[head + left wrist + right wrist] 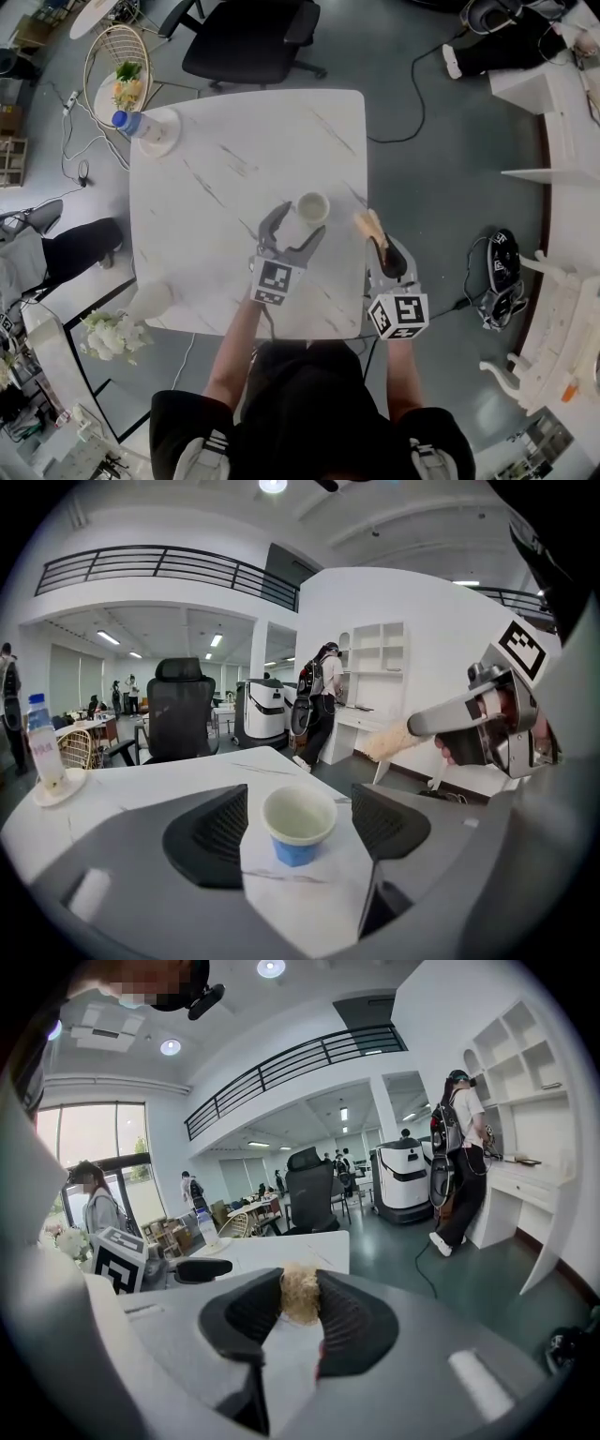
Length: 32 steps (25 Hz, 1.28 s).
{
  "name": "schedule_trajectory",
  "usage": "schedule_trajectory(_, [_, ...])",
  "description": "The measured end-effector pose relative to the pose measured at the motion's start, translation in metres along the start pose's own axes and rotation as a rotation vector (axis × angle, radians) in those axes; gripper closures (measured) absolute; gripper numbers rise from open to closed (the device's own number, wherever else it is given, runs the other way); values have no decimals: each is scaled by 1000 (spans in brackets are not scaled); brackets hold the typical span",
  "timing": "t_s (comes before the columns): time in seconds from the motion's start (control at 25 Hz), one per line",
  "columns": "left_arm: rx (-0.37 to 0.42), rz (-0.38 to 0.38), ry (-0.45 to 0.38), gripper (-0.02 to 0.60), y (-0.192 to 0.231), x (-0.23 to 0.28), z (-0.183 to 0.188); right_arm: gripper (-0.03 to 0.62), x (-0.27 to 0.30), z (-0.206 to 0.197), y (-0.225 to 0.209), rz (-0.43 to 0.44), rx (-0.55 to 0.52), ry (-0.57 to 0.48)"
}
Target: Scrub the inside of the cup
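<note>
Your L gripper (pixel 300 223) is released, jaws wide. The small white-rimmed cup w/ blue body (pixel 299 823) stands upright btwn them, untouched, on the white marble table (pixel 216 187), right of centre and nearer the right edge. Your R gripper (pixel 298 1321) is clenched on a tan-bristled brush (pixel 368 223) at the table's right edge. The blue-capped plastic bottle (pixel 131 123) stands at the far left corner; its label is too small to read.
</note>
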<state>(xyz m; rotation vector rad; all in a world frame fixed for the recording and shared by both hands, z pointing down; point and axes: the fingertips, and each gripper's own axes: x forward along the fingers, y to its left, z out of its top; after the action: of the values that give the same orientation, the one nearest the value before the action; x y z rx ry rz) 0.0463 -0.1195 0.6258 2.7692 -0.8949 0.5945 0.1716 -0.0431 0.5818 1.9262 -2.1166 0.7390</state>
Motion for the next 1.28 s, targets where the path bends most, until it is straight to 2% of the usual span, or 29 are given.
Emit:
schedule_trajectory(0.08, [5,-7,10,203,1,6,-5,487,3,0,-3,-4,2,2])
schedule_trajectory(0.36, [40,-42,43,163,-2,28,-21,487,10,-7,-10,-16,6,30])
schedule_trajectory(0.88, [43,-32,45,166,2,46,-33,487,24,-19,-18,-16,14,67])
schedule_trajectory(1.0, [48,-24,46,204,2,44,-34,487,24,-22,-19,-19,21,71])
schedule_trajectory(1.28, [51,-33,33,204,1,45,-32,487,23,-22,-21,-23,24,72])
